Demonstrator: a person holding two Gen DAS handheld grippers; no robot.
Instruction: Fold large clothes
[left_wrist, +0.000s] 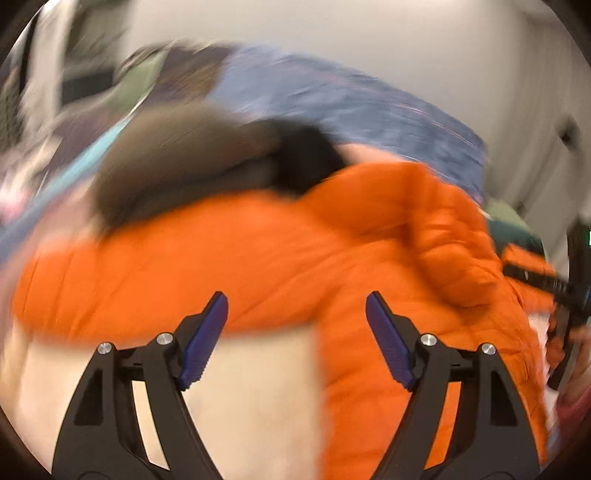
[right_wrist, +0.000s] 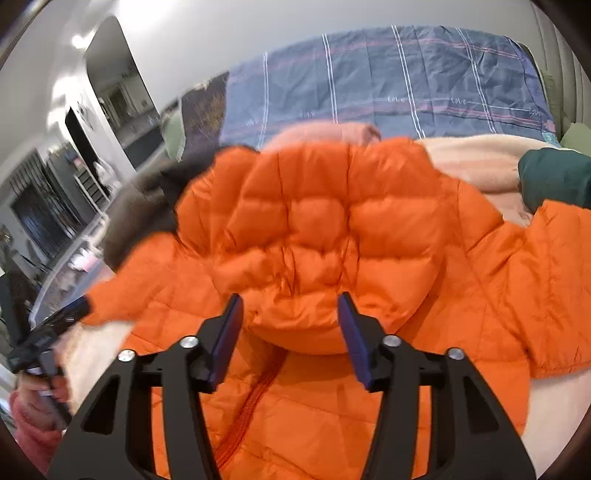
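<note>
An orange quilted puffer jacket (right_wrist: 332, 229) lies spread on a cream blanket (right_wrist: 476, 162), its hood bunched in the middle above the zip. My right gripper (right_wrist: 291, 299) is open, its blue pads on either side of the hood's lower edge. My left gripper (left_wrist: 296, 299) is open and empty above the jacket's left part (left_wrist: 229, 258); this view is blurred. The left gripper also shows in the right wrist view (right_wrist: 55, 325) at the jacket's left sleeve end.
A brown and black fur-like garment (left_wrist: 192, 158) lies behind the jacket. A blue plaid quilt (right_wrist: 388, 81) covers the bed's far side. A dark green cloth (right_wrist: 554, 177) lies at the right. Shelves and a doorway stand at the left.
</note>
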